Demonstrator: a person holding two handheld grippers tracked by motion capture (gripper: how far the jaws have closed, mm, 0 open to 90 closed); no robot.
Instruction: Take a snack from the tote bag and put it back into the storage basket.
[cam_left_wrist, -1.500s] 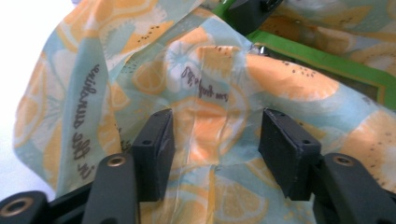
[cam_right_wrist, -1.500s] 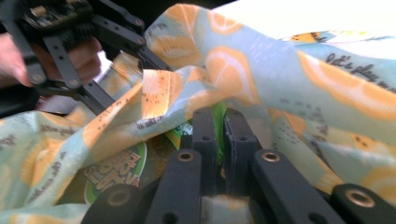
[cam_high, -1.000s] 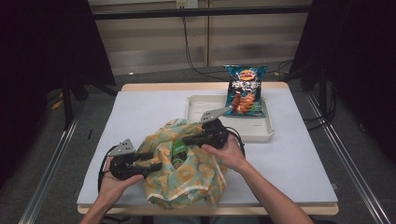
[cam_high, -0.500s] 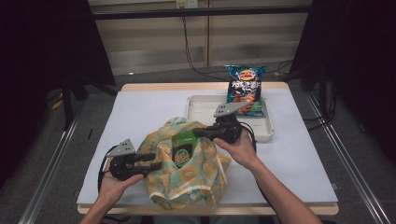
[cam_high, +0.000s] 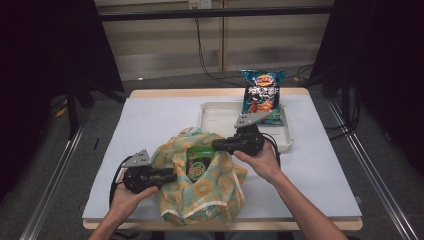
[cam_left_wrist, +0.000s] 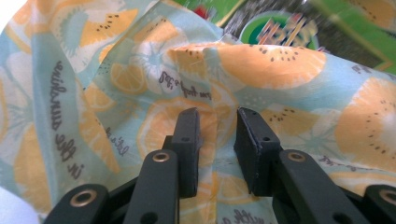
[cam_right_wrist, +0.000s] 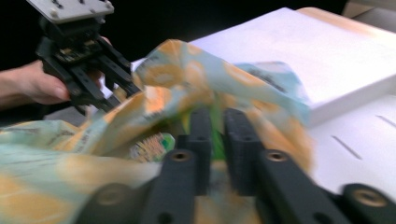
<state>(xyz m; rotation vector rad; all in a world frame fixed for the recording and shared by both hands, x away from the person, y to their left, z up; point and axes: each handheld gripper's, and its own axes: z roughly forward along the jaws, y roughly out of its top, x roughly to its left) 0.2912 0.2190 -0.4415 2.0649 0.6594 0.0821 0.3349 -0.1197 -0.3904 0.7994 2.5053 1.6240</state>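
Observation:
A cloth bag (cam_high: 205, 192) printed with orange slices lies crumpled at the table's front middle. A green snack packet (cam_high: 199, 162) shows in its mouth. My left gripper (cam_high: 172, 175) points right at the bag's left edge. Its jaws have just been closing, and a fold of the cloth (cam_left_wrist: 116, 93) lies in the gap between them (cam_left_wrist: 218, 126); the pads do not press it. My right gripper (cam_high: 215, 145) points left at the bag's far rim. Its jaws (cam_right_wrist: 217, 121) have just been opening and stand a little apart, with green packet showing in the gap.
A white tray (cam_high: 220, 120) sits at the back right of the white table mat (cam_high: 150, 120). A blue chip bag (cam_high: 261, 95) leans at the tray's far end. Dark frames and cables stand behind the table.
My right gripper moved to the right along the bag's far rim and its jaws parted slightly. The bag's mouth now shows more of the green packet. The left hand stayed put while its jaws narrowed.

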